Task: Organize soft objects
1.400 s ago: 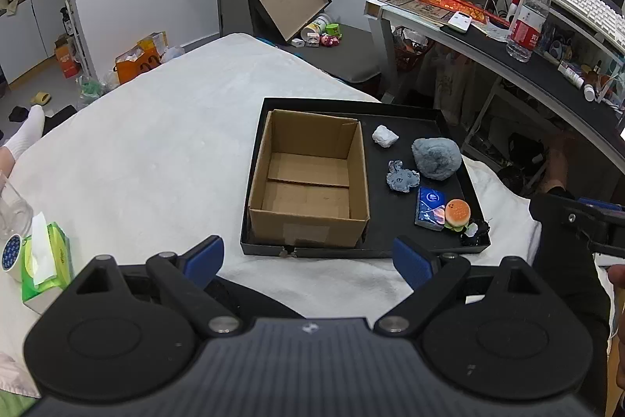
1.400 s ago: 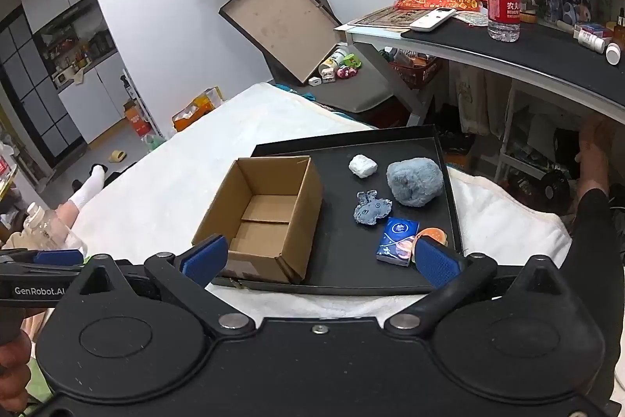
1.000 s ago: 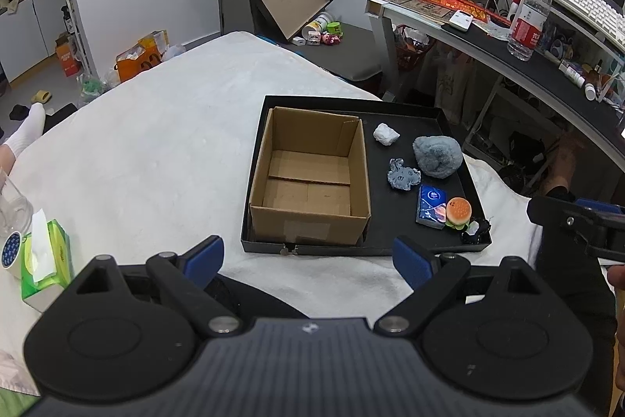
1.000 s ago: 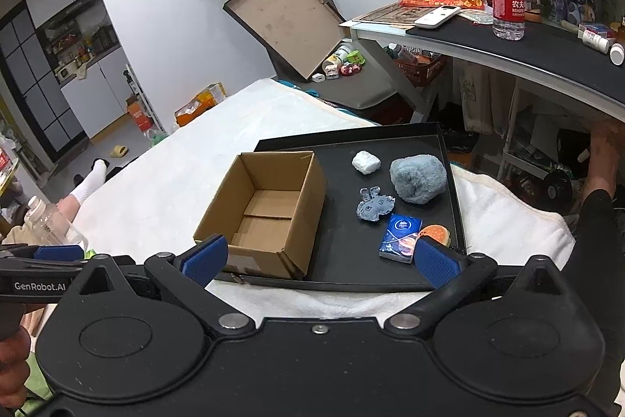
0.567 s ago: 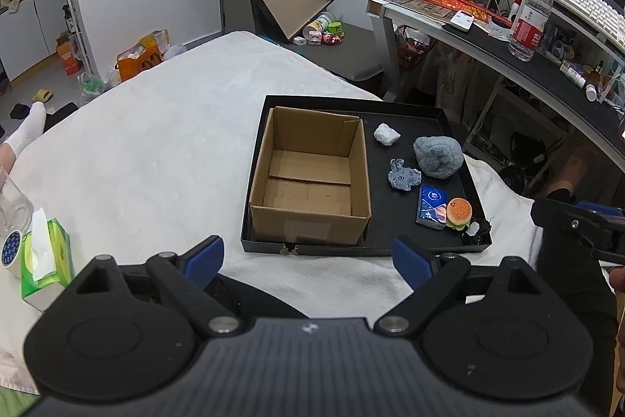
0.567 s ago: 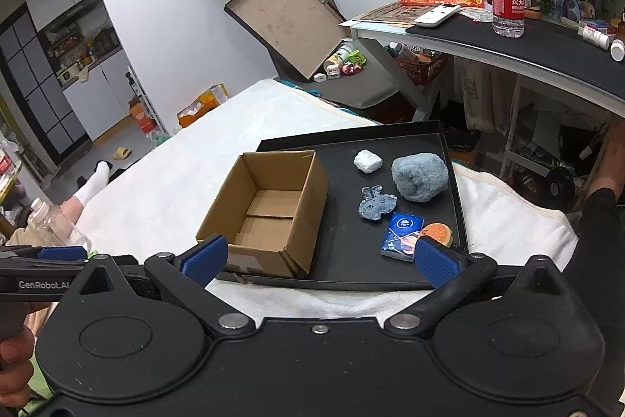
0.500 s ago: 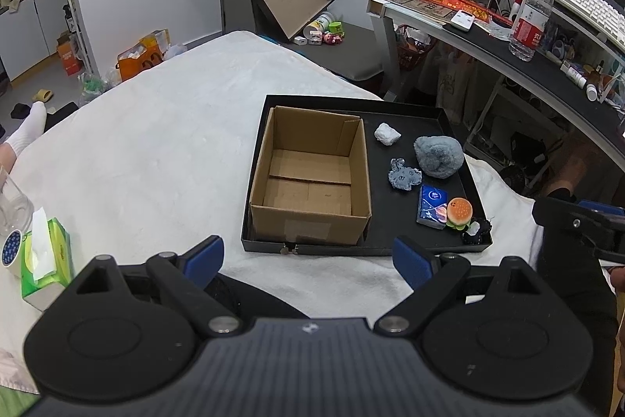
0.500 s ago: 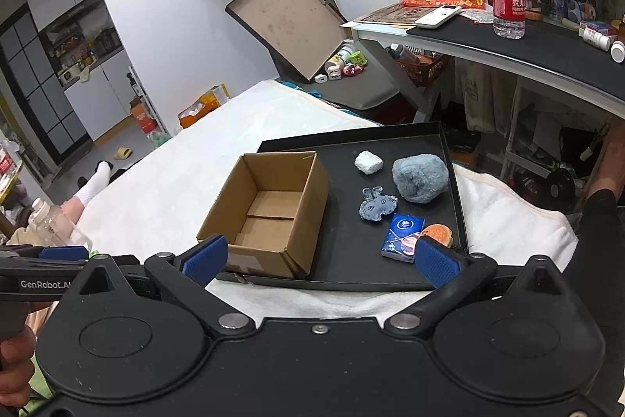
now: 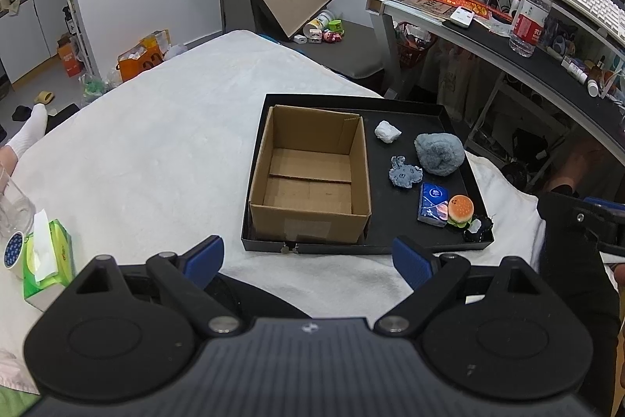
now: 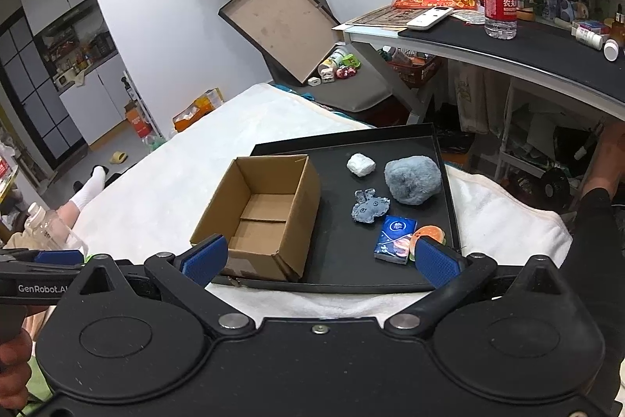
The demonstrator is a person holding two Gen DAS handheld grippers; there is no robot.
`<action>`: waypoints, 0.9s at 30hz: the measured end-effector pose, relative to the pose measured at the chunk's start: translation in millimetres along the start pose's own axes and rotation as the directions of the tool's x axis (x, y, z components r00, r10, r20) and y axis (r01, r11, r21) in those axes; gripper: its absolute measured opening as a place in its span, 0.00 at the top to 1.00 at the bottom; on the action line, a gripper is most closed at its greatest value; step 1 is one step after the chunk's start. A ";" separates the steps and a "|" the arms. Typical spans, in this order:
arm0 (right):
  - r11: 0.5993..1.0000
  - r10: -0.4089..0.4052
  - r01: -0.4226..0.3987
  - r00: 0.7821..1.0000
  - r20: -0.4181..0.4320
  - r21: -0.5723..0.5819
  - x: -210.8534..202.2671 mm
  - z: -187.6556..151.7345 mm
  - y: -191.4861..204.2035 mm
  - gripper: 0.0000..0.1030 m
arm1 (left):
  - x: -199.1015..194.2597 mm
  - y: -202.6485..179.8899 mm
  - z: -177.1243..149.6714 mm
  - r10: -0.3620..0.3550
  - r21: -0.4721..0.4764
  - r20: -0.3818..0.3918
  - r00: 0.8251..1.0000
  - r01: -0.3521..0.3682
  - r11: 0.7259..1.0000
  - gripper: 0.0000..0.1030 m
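Nothing moved; right gripper [image 10: 318,258] finger partly hides burger toy [image 10: 429,234].

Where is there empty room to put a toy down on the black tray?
The cardboard box is empty inside, so that is the biggest free spot. The black tray has a bare strip in front, between the box and the blue packet. The right side is crowded: white lump, fluffy blue ball, burger toy.
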State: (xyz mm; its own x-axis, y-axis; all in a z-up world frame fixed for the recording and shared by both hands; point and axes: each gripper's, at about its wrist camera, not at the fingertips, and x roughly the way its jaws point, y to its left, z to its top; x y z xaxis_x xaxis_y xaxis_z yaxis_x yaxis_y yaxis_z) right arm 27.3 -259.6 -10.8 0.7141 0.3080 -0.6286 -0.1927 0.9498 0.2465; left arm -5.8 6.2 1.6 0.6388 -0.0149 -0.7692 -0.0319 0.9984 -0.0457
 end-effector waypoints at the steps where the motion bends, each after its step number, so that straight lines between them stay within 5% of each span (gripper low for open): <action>1: 1.000 0.000 0.000 1.000 0.000 0.001 -0.2 -0.4 -0.1 0.00 | 0.1 -0.4 0.0 0.001 0.001 -0.001 1.000 -0.001 1.000 0.10; 27: 1.000 0.000 0.001 1.000 -0.028 0.029 15.9 1.2 -12.0 0.00 | 17.3 2.5 11.2 0.013 -0.018 -0.021 1.000 -0.014 1.000 0.10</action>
State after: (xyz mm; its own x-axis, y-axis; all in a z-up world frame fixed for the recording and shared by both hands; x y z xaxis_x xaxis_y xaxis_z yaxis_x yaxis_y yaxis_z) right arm 41.7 -266.1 -22.8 0.6949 0.3096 -0.6490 -0.1725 0.9480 0.2675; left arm 13.8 9.1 -4.7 0.6223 -0.0028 -0.7828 -0.0545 0.9974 -0.0469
